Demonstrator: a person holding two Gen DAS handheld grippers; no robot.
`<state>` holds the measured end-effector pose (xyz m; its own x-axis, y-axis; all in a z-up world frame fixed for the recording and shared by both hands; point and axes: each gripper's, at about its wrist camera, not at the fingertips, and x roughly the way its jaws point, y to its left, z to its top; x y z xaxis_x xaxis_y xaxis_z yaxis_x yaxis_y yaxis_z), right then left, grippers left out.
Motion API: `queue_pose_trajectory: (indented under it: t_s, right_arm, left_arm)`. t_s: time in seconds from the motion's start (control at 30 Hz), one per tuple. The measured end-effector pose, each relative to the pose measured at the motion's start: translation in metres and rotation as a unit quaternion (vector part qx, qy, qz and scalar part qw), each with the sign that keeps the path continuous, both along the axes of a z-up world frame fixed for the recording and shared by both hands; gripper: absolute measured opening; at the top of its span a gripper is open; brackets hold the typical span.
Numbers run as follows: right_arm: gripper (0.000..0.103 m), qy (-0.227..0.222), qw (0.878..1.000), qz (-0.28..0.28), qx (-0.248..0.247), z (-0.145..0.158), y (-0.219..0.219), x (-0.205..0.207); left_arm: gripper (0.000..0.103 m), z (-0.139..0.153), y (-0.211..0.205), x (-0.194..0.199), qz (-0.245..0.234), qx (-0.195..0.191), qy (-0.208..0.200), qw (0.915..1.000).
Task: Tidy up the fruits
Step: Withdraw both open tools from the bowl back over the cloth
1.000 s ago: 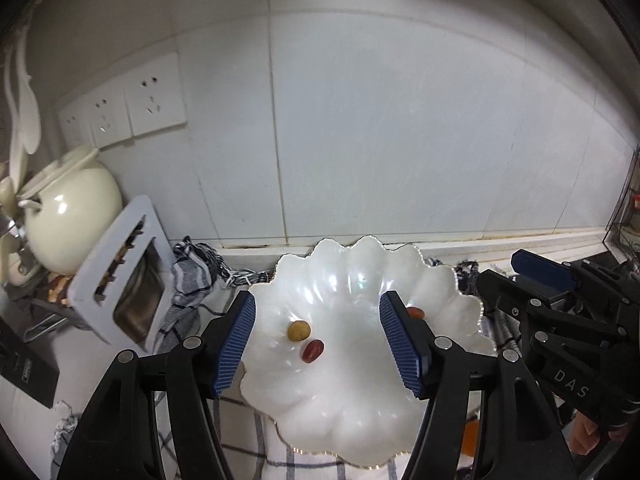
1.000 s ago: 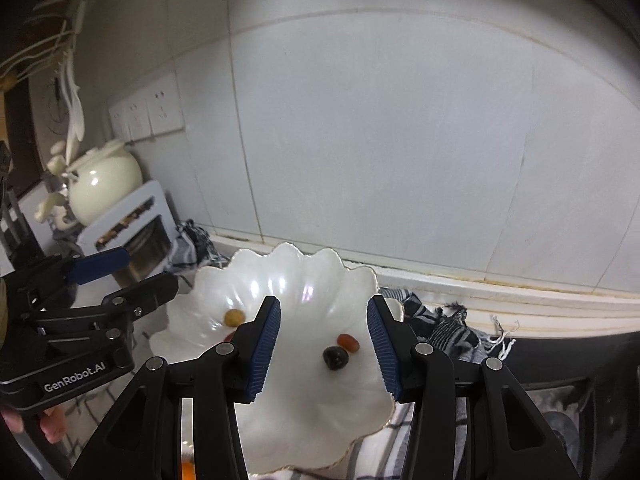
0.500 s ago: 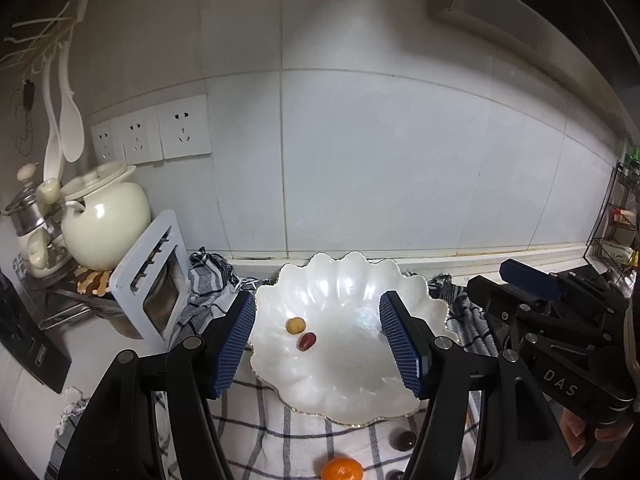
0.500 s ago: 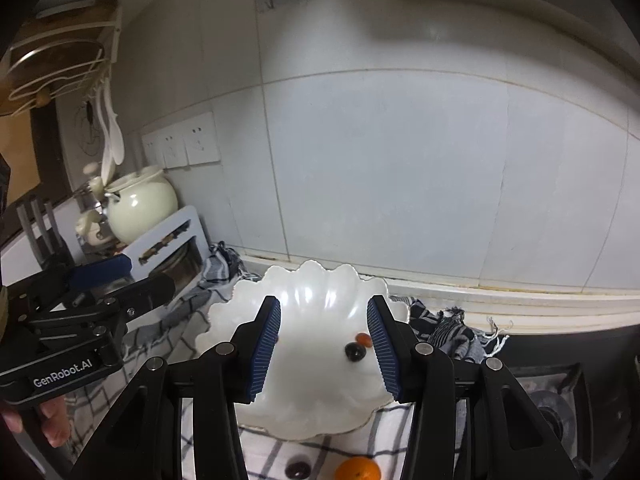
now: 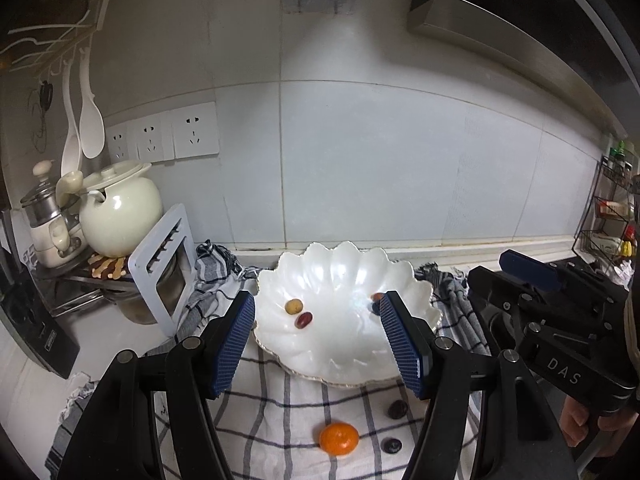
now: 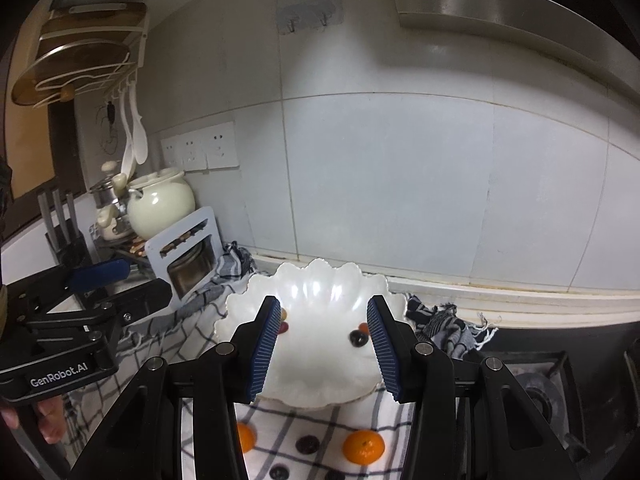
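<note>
Leftmost, a cream ceramic pot [image 5: 120, 212] stands on a rack in the corner, with two white spoons [image 5: 86, 120] hanging above it and three wall sockets [image 5: 168, 140] to their right. Just right of the pot, a white slotted stand [image 5: 160, 264] leans on the tabletop [image 5: 100, 332]. A checked cloth [image 5: 280, 412] covers the tabletop beside it, and a white scalloped bowl [image 5: 344, 276] sits on the cloth against the tiled wall. The left gripper [image 5: 320, 344] hovers in front of the bowl with its blue pads apart and nothing between them: released. Inside the bowl, on its left side, a yellow-brown fruit [image 5: 293, 306] lies just beside a dark red fruit [image 5: 304, 320]; on its right side, a dark fruit [image 6: 357, 338] lies next to a small orange-red fruit [image 6: 363, 327]. On the cloth in front of the bowl lie a mandarin [image 5: 338, 438] and two small dark fruits [image 5: 397, 409], all apart from one another. In the right wrist view, a second mandarin [image 6: 245, 438] shows partly behind the gripper frame. The right gripper [image 6: 322, 350] also hovers in front of the bowl, pads apart and empty: released. A hand [image 5: 576, 416] holds its handle. Right of the cloth, a gas hob [image 6: 540, 384] is set into the tabletop, and a wire rack [image 5: 608, 216] with bottles stands at the far right.
</note>
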<state>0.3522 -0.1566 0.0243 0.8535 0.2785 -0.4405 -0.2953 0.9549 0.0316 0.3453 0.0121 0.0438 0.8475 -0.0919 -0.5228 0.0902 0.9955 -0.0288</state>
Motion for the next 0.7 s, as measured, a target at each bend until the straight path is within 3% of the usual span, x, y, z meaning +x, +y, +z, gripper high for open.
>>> queue_pose_trajectory:
  t_s: [0.7]
  right_arm:
    - [0.047,0.014,1.000,-0.002,-0.003,-0.020,-0.004,-0.043]
  left_arm:
    - [0.066,-0.015,-0.002,-0.049,-0.011,0.016,-0.001,0.9998]
